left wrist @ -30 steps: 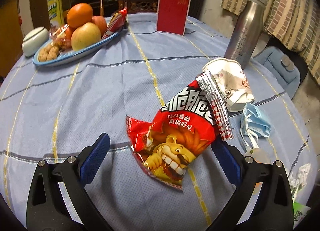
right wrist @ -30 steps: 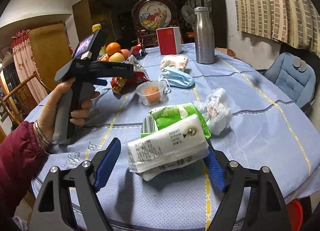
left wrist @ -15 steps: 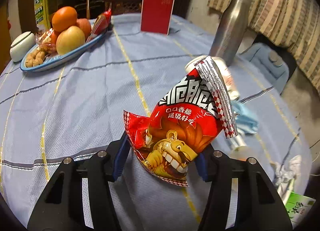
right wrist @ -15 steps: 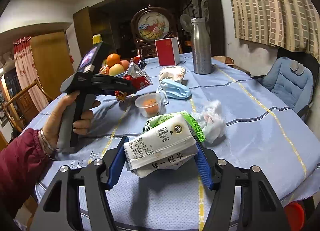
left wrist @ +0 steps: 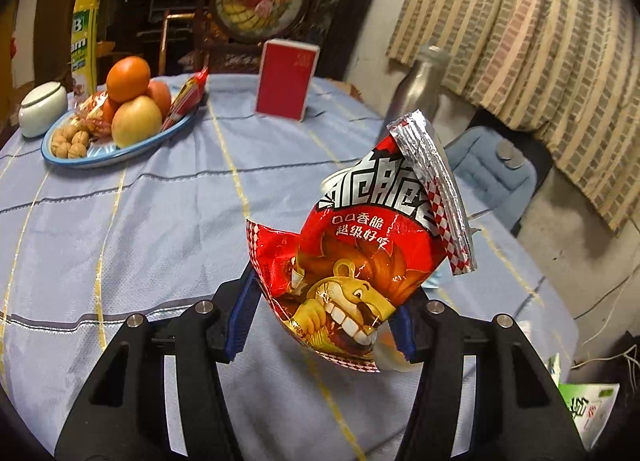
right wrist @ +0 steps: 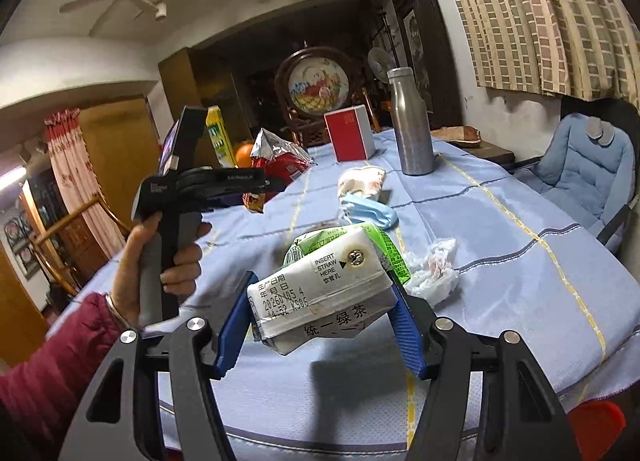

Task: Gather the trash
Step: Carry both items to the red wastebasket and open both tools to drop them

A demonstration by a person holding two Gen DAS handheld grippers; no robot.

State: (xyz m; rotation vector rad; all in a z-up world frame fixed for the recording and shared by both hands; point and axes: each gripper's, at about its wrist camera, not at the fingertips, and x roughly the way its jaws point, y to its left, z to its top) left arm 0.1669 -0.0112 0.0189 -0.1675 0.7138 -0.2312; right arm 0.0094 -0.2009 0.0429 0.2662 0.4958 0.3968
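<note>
Both hands were full: the left gripper point(left wrist: 320, 325) had its jaws clenched on the crinkly red foil snack bag point(left wrist: 360, 257), long axis tilting up-right, clear of the counter point(left wrist: 140, 221). The right gripper's point(right wrist: 320, 325) jaws pinched the squashed white-and-green tea carton point(right wrist: 320, 285), lying crosswise.

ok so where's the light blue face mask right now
In the right wrist view the crumpled light blue face mask lies on the tablecloth mid-table, just in front of the crushed white paper cup and beyond the green tea carton held by the right gripper.
</note>
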